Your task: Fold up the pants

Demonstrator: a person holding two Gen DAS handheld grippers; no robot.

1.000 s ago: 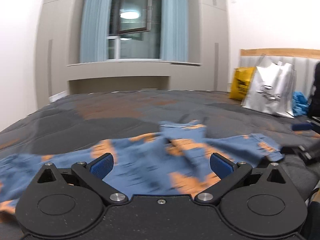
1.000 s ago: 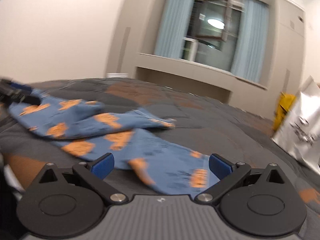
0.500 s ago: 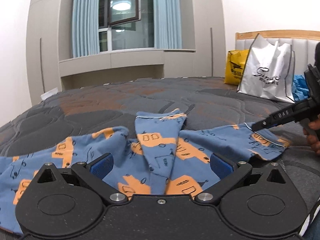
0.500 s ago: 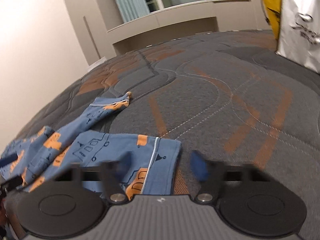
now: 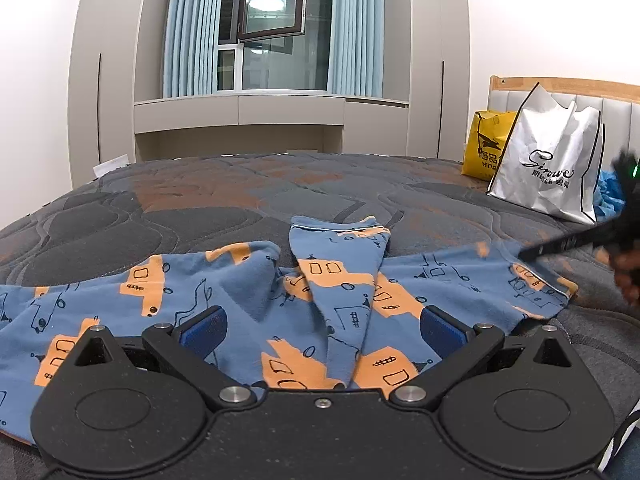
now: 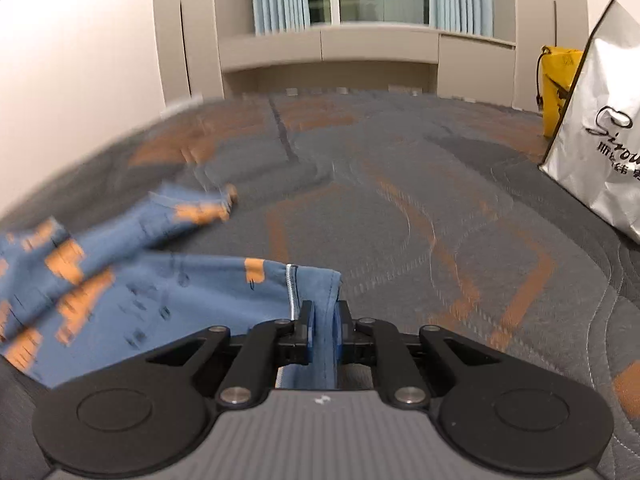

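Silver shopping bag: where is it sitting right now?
The silver shopping bag stands at the far right of the bed in both views, against the headboard, with a yellow bag on its left.

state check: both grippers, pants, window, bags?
left gripper: open, holding nothing, pants below it.
right gripper: shut on the pants' cuff edge.
pants: unfolded, rumpled, spread on the bed, one leg lying across the middle.
window: sash swung open.
white bag: upright against the headboard.
yellow bag: upright behind the white bag.
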